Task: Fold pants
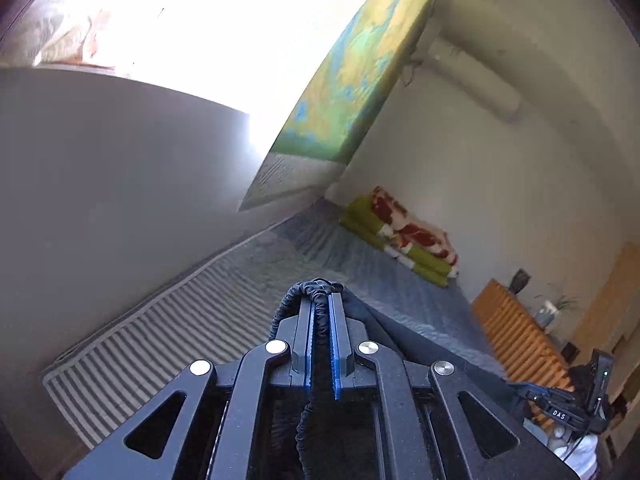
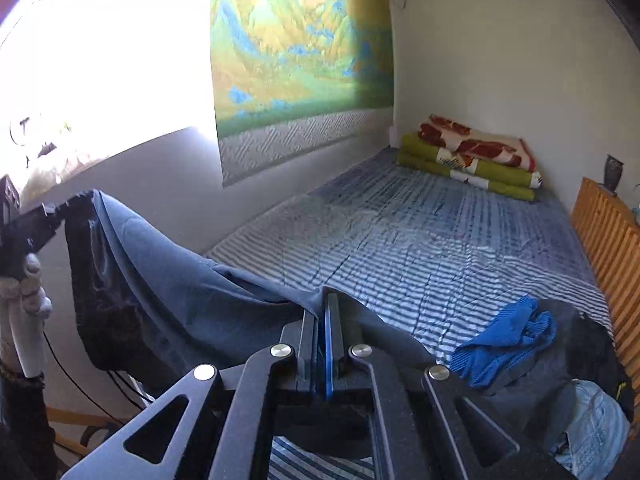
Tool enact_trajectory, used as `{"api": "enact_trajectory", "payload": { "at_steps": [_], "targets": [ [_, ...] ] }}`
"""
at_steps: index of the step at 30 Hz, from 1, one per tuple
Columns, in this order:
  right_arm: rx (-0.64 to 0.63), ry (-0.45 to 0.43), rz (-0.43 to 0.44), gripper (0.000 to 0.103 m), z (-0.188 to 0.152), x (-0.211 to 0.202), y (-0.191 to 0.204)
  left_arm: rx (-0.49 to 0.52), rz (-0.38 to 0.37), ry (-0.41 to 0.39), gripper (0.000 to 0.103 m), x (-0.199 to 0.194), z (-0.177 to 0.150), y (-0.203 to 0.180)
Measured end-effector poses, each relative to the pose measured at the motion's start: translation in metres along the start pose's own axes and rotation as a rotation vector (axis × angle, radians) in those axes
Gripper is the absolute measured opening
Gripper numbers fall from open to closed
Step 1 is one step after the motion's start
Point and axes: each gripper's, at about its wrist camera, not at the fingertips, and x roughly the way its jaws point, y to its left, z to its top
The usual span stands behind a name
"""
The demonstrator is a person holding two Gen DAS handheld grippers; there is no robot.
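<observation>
Best done by keeping both grips firm and level on the waistband, so the dark pants hang straight and can be laid flat on the striped bed just ahead of the tips. Left gripper clamped on the gathered elastic waistband; right gripper pinched on the fabric edge. Cloth stretched between the two tools, draped below and off the bed.

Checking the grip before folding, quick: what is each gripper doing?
Left gripper: shut on the pants waistband.
Right gripper: shut on the pants.
</observation>
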Motion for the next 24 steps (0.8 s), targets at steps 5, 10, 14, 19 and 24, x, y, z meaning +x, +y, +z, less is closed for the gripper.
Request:
{"api": "enact_trajectory", "payload": {
  "at_steps": [5,10,14,19,24],
  "targets": [
    [0.168,0.145,-0.066,0.025,-0.033,0.098,-0.071,0.011,0.179,0.234,0.007,0.125,-0.049,0.053],
    [0.246,0.246,-0.146,0.032,-0.100,0.096,-0.133,0.024,0.302,0.421,0.015,0.209,-0.099,0.099],
    [0.295,0.302,-0.261,0.038,-0.160,0.067,-0.176,0.015,0.335,0.411,0.026,0.210,-0.111,0.113],
    [0.346,0.353,-0.263,0.050,-0.220,0.052,-0.195,0.089,0.370,0.342,0.036,0.178,-0.108,0.093],
    [0.191,0.368,-0.231,0.058,-0.223,0.085,-0.155,0.071,0.279,0.315,0.036,0.138,-0.085,0.065]
  ]
}}
